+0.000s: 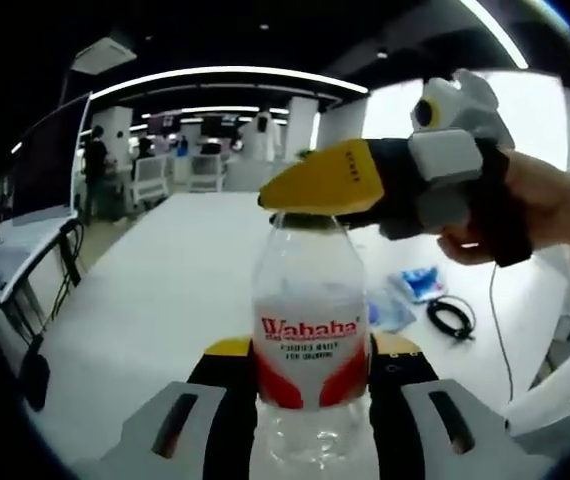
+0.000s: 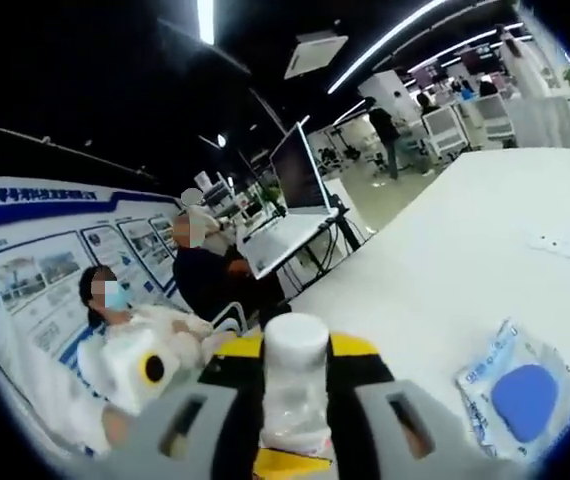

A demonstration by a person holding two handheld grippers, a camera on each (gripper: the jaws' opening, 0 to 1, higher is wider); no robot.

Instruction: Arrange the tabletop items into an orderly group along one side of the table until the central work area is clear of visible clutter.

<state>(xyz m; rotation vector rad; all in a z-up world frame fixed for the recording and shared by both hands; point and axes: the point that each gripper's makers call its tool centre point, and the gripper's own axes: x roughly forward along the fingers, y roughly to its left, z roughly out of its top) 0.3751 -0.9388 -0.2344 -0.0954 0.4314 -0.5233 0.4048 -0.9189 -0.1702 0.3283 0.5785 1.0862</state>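
Observation:
A clear plastic water bottle [image 1: 310, 340] with a red and white "Wahaha" label stands upright above the white table [image 1: 155, 290]. My left gripper [image 1: 312, 355] is shut on the bottle's body at label height. From the right, held in a person's hand [image 1: 555, 210], comes my right gripper [image 1: 320, 195]; its yellow jaws close over the bottle's top. In the right gripper view, the white bottle cap [image 2: 296, 345] sits between the yellow-edged jaws of my right gripper [image 2: 297, 355], which is shut on it, with the bottle's clear neck [image 2: 293, 415] below.
A coiled black cable [image 1: 452, 318] and a blue and white packet [image 1: 420, 283] lie on the table to the right. Near the right gripper is another blue and white packet [image 2: 517, 392]. A side desk holds a laptop [image 2: 290, 215]. A seated person [image 2: 130, 345] is beyond the table edge.

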